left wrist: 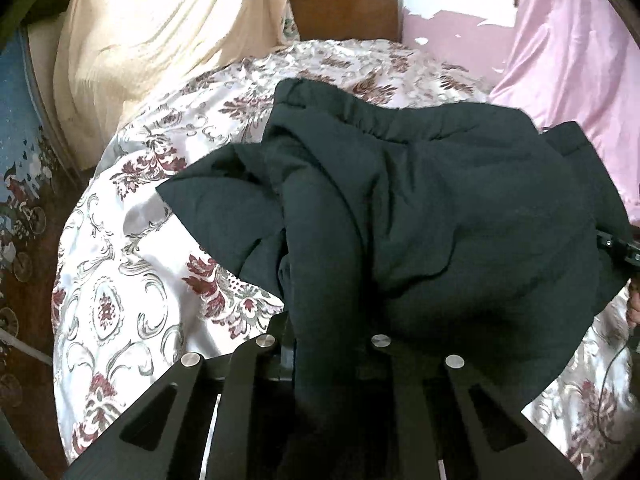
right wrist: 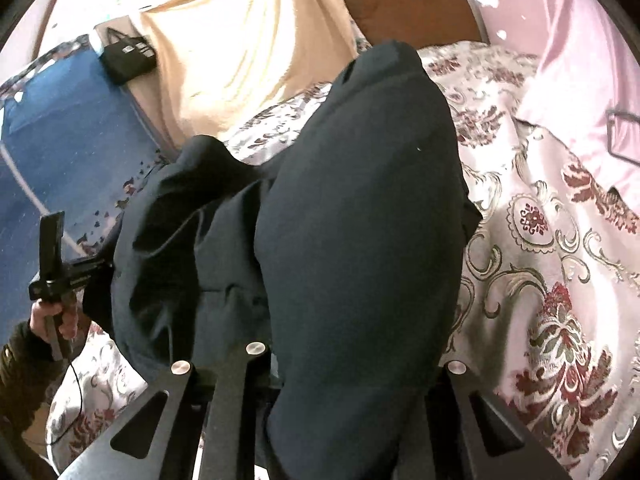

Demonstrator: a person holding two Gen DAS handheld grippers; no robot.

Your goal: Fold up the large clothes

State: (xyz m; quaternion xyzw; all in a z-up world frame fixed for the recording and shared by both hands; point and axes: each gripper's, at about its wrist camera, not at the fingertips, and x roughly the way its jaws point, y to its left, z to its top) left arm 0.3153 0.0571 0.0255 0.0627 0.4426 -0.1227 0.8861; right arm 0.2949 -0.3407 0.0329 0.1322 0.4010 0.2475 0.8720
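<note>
A large dark navy garment (left wrist: 420, 208) lies bunched on the floral bedspread (left wrist: 132, 288); it also fills the middle of the right wrist view (right wrist: 352, 208). My left gripper (left wrist: 332, 344) is shut on a fold of the garment, which drapes over its fingers and hides the tips. My right gripper (right wrist: 352, 364) is shut on another part of the garment, its fingertips buried in the cloth. The left gripper's body and the hand holding it show in the right wrist view (right wrist: 54, 264). Part of the right gripper shows at the right edge of the left wrist view (left wrist: 622, 250).
A cream curtain (left wrist: 152, 40) hangs at the back left, a brown wooden headboard (left wrist: 344, 4) stands behind, and pink fabric (left wrist: 572, 60) lies at the right. A blue patterned carpet (right wrist: 68, 152) lies beside the bed, with a black bag (right wrist: 128, 54) on a ledge.
</note>
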